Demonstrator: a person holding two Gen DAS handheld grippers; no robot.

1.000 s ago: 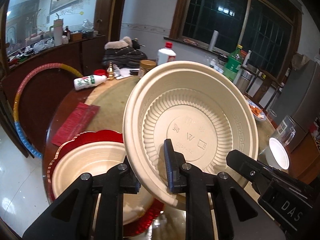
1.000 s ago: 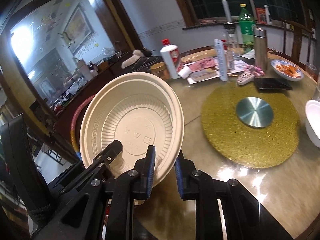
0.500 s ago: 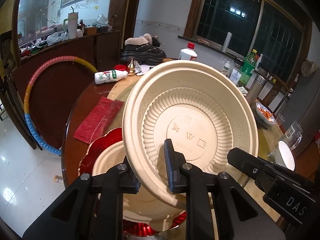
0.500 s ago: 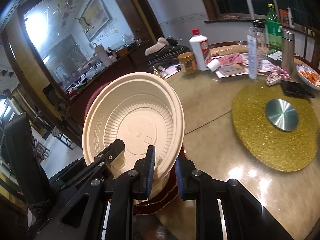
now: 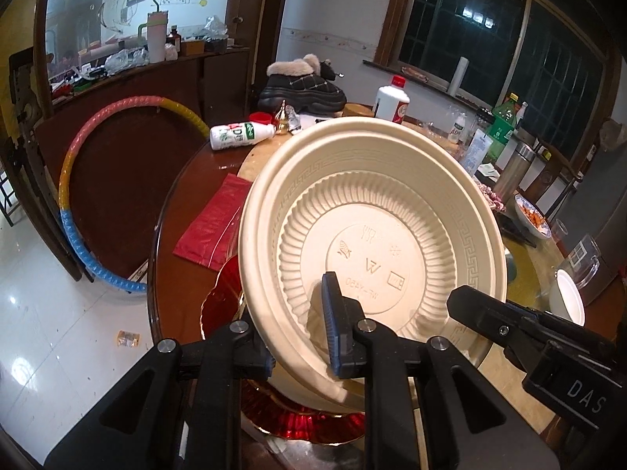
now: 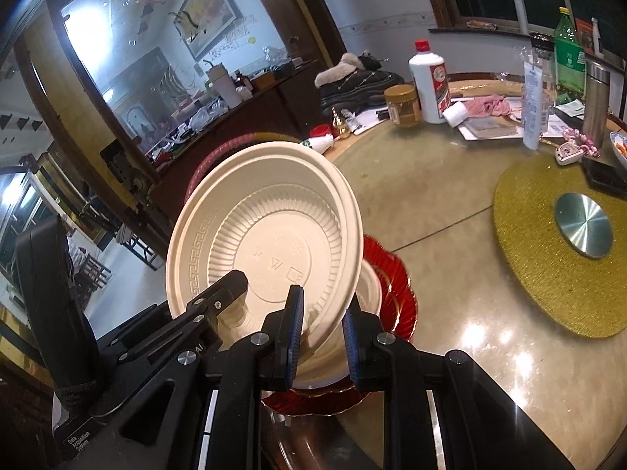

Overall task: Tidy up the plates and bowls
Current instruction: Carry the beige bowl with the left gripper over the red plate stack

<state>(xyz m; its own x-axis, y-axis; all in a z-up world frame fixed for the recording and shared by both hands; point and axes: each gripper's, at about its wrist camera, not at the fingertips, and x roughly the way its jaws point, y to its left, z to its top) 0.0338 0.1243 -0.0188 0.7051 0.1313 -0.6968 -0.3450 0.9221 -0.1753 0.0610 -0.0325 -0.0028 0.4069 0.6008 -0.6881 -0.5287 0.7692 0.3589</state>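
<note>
A cream ribbed bowl (image 5: 372,235) (image 6: 270,235) hangs tilted, its inside turned to both cameras. My left gripper (image 5: 299,348) is shut on the bowl's lower rim, one pad inside and one behind. My right gripper (image 6: 321,333) is shut on the same rim a little to the right of it, and its black finger (image 5: 509,325) shows in the left wrist view. Just below the held bowl lies a red scalloped plate (image 6: 392,286) (image 5: 219,305) near the table's edge, with a second cream bowl (image 6: 370,286) on it, mostly hidden.
A gold glitter mat (image 6: 548,266) with a steel disc covers the table's middle. A small white bowl (image 5: 568,301) stands far right. A red packet (image 5: 211,231), a toppled bottle (image 5: 239,135), a white liquor bottle (image 6: 429,78) and jars crowd the far side. A hoop (image 5: 78,164) leans by the cabinet.
Both grippers have carried the cream bowl sideways toward the table's edge and slightly down. It now hangs over the red plate and the bowl on it.
</note>
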